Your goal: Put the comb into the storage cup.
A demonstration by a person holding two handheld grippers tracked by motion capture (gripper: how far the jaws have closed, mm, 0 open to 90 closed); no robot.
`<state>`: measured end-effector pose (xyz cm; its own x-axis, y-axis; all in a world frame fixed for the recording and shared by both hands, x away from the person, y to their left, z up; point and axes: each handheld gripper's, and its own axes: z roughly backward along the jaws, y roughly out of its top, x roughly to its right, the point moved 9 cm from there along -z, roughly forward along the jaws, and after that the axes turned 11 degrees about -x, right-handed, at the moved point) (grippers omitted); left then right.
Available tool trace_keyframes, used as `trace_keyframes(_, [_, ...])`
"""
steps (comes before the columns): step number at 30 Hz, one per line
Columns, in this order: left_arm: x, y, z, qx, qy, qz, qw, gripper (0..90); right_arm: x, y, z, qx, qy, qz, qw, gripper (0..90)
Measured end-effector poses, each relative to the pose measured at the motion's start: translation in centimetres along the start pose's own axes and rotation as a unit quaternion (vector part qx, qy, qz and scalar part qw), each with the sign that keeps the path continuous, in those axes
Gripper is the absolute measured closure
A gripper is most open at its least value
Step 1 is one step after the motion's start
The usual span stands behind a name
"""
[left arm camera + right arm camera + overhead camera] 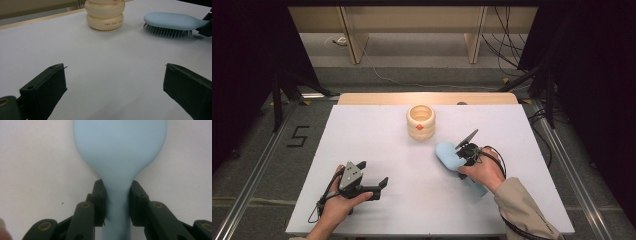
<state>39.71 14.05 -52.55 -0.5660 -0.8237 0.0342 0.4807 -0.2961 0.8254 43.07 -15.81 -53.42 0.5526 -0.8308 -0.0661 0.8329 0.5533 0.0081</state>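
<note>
Right gripper view: hairbrush [120, 152] neck clamped in right gripper [117, 202].

White table [377, 150] bears hairbrush [447, 154], cream holder [421, 121]

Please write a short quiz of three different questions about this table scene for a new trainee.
1. True or false: the right gripper is shut on the handle of the light blue hairbrush.
2. Which way do the hairbrush's bristles face: A) up, B) down to the white table, C) to the side?
3. What stands behind the hairbrush, near the table's far edge?

Key:
1. True; the pads press on the neck of the handle.
2. B.
3. A cream ribbed container with an orange mark; the left gripper stands open and holds nothing.
</note>
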Motion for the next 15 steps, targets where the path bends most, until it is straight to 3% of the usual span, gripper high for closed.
trace_keyframes(15, [-0.01,0.00,0.01,0.000,0.000,-0.001,1.0000,3.9,0.17,0.30,0.59,0.026,0.007,-0.004,0.9996,70.5])
